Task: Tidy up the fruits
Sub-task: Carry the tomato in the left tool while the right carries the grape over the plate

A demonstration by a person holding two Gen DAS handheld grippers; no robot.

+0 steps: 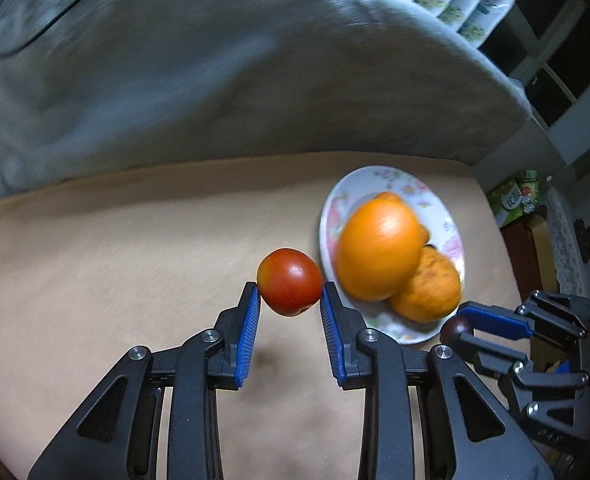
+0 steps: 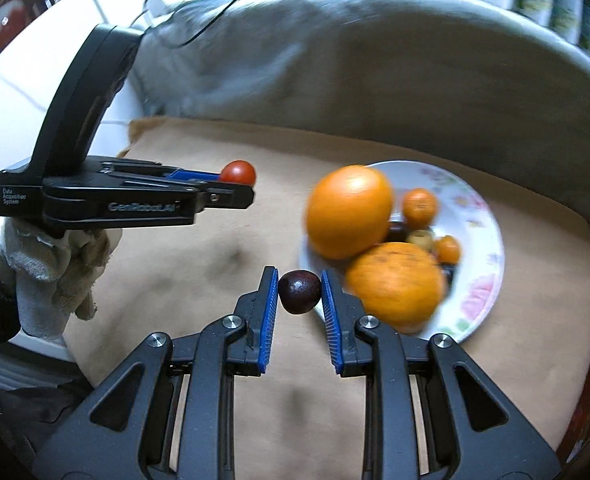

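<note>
1. Two fruits are in the air at once: the left gripper (image 1: 290, 294) is clamped on a red tomato (image 1: 289, 282), and the right gripper (image 2: 299, 292) is clamped on a small dark plum-like fruit (image 2: 299, 291), both above the tan mat (image 2: 199, 272) beside the plate (image 2: 483, 272).
2. Both fruits sit only at the very tips of the blue pads (image 1: 250, 312), so either round, smooth fruit could squirt out if the grip loosens or the hand jerks.
3. Already on the floral plate are two large oranges (image 2: 349, 212) and several small fruits (image 2: 420, 207); dropping another on the pile may send it rolling off the shallow rim.
4. Squeezing harder risks bruising the soft tomato.
5. Both grippers work near each other, so they could collide over the plate.
</note>
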